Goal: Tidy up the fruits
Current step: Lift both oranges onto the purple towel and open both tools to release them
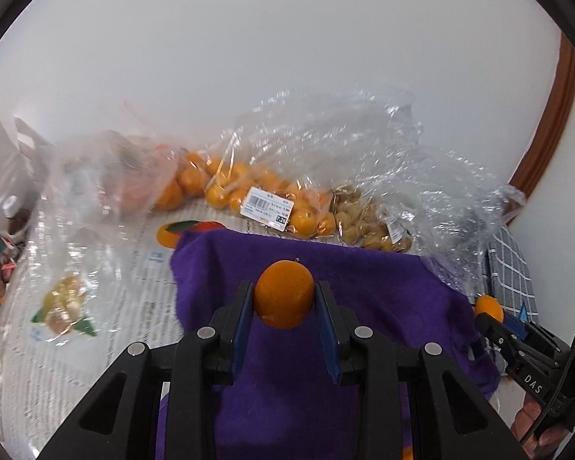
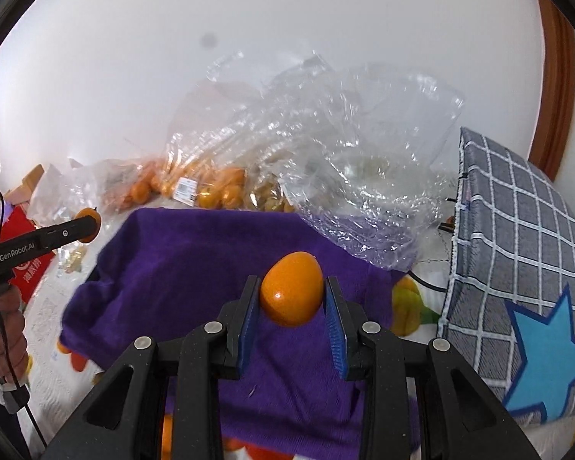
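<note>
The left gripper [image 1: 284, 299] is pinching a small orange fruit [image 1: 283, 293] between its blue pads [image 1: 242, 318], the fruit seated near the fingertips with most of its body proud of them. The right gripper [image 2: 291, 299] holds a second orange fruit [image 2: 292, 293] in the same manner, slightly tilted, glossy on its lower side. Both fruits are clear of the surface, carried above a purple towel [image 1: 326, 268] spread over a white printed bedcover [image 1: 96, 306]. Beyond the towel lie the supply bags — a clear bag of orange fruits [image 1: 230, 188] bearing a price label [image 1: 266, 207], a bag of pale brown fruits [image 1: 364, 218] beside it, and a large crumpled empty plastic bag [image 2: 345, 153] further right. A grey checked cushion [image 2: 517, 249] with a blue star stands at the right edge. Judgement: the step in hand is transport of one fruit per gripper toward a set-down place; the towel appears the likely destination, though this cannot be confirmed. Recommendations: keep the pinch steady, since grip is shallow and round fruit may roll out; lower each fruit until it touches cloth before releasing; place the two well apart so neither knocks the other — and keep the grippers from crossing paths.
</note>
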